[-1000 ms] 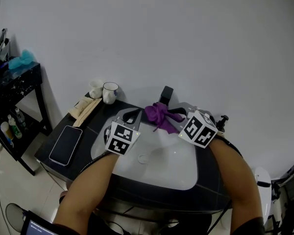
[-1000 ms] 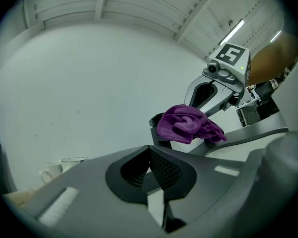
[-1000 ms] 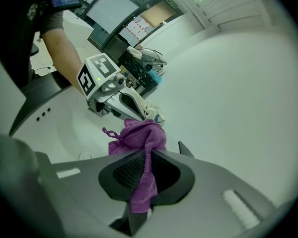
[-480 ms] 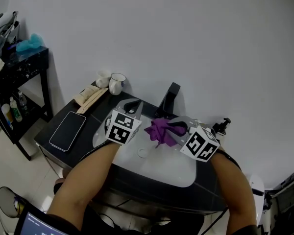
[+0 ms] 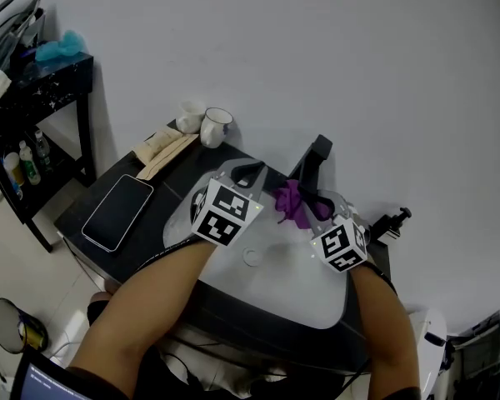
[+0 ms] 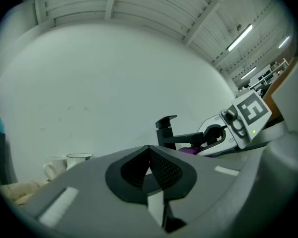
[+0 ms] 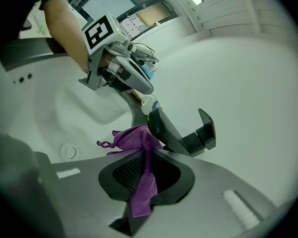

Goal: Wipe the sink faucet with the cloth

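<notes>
My right claw [image 7: 141,180] is pinching the purple cloth [image 7: 133,139]. The jaws are pressed on a thin strip of it, and the loose bunch stands just ahead of the tips. The black faucet [image 7: 181,133] is directly in front of this claw. As far as I can judge, the bunch lies against the side of its spout, with the lever further ahead and higher. Below and to the left of the claw is the white sink [image 7: 64,108] with its drain.

My left claw [image 6: 149,168] has its jaws pressed together with nothing between them. It hovers over the basin. From it the faucet is ahead and a little to the right, with the right claw beside it.

I judge the wiping is in hand, at the spout. My first worry is the grip: only a narrow fold is between the pads, so if the cloth catches on the edge of the spout, it may pull out and fall into the sink. Second, the bunch is small, so the hard tips of the claw could meet the faucet instead of the cloth if I push too far forward. Third, the lever is near, and a careless stroke upward may lift it and start water. The two claws are also near one another, so a wide sweep to the left could knock them together.
</notes>
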